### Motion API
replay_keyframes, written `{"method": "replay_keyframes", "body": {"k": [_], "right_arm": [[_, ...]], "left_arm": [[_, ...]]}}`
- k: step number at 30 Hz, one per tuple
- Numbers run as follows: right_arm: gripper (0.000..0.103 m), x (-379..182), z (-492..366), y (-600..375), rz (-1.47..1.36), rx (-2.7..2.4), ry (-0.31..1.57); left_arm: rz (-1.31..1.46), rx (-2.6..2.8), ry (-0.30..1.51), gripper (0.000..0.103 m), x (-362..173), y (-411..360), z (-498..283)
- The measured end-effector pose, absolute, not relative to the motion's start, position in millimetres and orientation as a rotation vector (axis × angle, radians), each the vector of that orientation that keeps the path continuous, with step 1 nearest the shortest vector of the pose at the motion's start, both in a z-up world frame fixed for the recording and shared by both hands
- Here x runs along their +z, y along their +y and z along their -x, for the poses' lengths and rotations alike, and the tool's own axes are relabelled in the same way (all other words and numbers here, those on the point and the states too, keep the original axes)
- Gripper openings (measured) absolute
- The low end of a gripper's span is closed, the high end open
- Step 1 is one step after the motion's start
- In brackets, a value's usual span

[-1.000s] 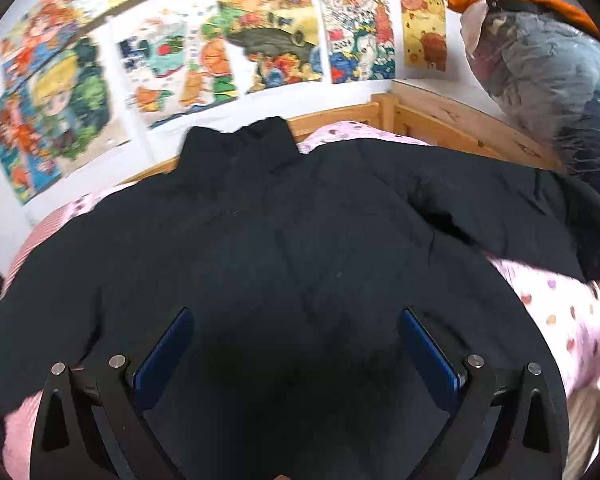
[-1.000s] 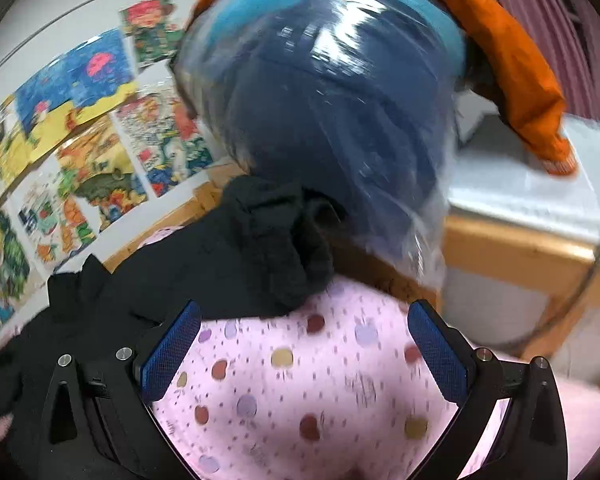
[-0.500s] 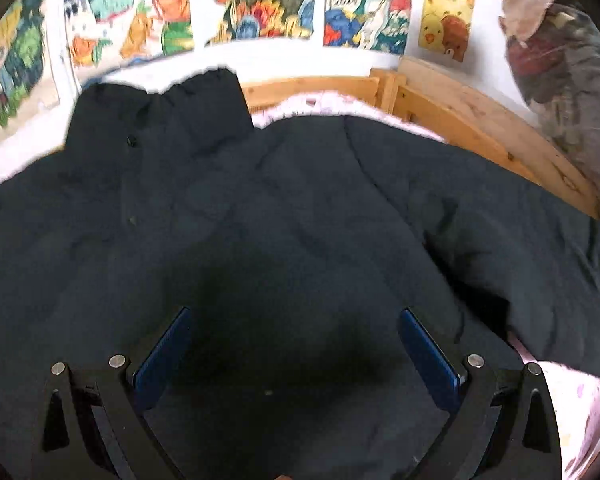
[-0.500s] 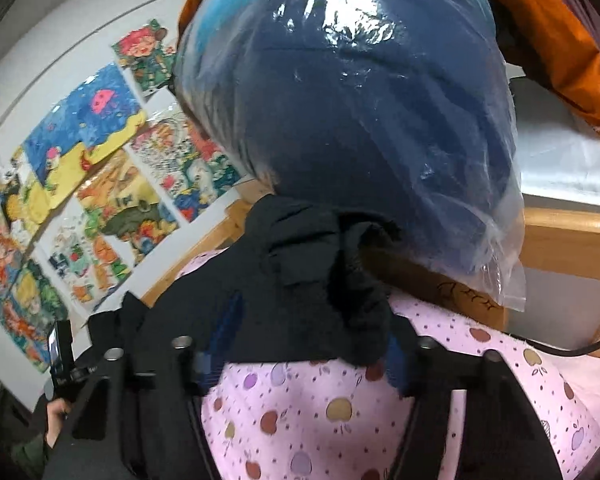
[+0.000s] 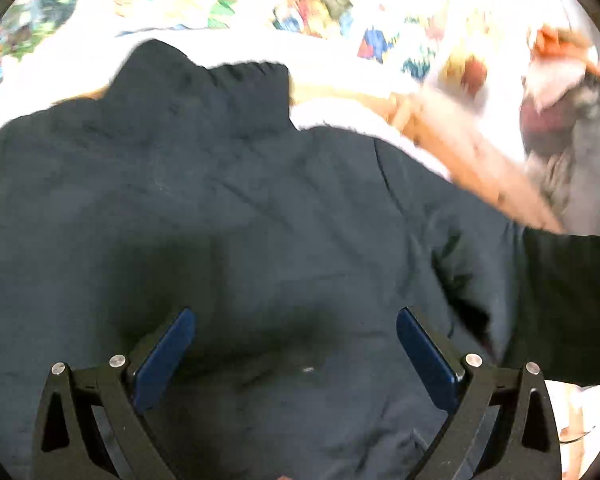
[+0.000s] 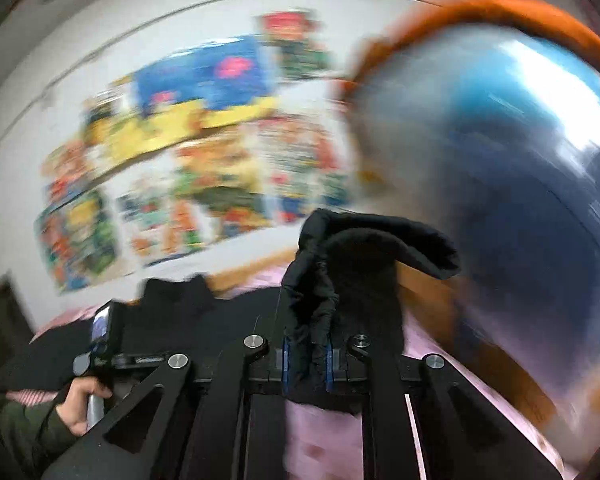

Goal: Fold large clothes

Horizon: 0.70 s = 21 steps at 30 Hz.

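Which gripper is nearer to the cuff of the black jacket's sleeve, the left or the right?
Right. The right gripper has its jaws shut on the sleeve cuff. The left gripper hangs open over the back of the jacket, away from that cuff.

Both views curve strongly toward the edges, with black corners around the round fisheye field. In the left wrist view the white wall point(image 5: 228, 36) and its posters point(image 5: 308, 4) are overexposed and smeared, while the dark jacket point(image 5: 236, 216) stays dim and fairly sharp, with a darker shadow patch between the left gripper's point(image 5: 296, 344) blue pads. The right wrist view is heavily motion-blurred: posters point(image 6: 204, 152) streak sideways, and the plastic-wrapped bundle point(image 6: 512, 184) carries a bright white glare; only the right gripper point(image 6: 306, 354) and the pinched black sleeve point(image 6: 356, 276) look crisp.
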State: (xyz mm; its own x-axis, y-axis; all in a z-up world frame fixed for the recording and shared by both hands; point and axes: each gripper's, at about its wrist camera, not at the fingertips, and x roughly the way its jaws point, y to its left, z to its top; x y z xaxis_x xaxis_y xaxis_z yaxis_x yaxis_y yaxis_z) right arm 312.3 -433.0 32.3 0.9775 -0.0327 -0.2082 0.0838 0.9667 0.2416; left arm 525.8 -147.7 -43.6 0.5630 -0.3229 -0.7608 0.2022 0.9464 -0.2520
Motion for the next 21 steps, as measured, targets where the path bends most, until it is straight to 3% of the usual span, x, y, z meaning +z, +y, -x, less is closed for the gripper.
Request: {"method": "replay_keyframes", "body": {"k": [4,8,16,18,21], "right_arm": [[0.011,59.8,-353.5,-354.6,-0.127,0.132,0.234],[0.011,52.3,-377.6,-274.4,-0.028,0.278,0.302],[0.012,0.6,-407.2,-167.8,0.086,0.48,0.492],[0.016,-20.0,-412.8,-154.8,0.082,0.544,0.581],[0.057,-42.3,-414.4,-144.8,0.06,0.63,0.679]], "left_arm": [[0.228,-0.263,0.851,0.101,-4.6,-71.2,-499.6],[0.287,-0.199,0.81,0.101,10.1,5.8,-473.8],[0.516,-0.163,0.784,0.101,-17.3,107.4,-460.6],[0.554,-0.173,0.792,0.101,-28.7,117.6,-460.6],[0.576,-0.222,0.806,0.101,-43.8,117.2,-465.2]]}}
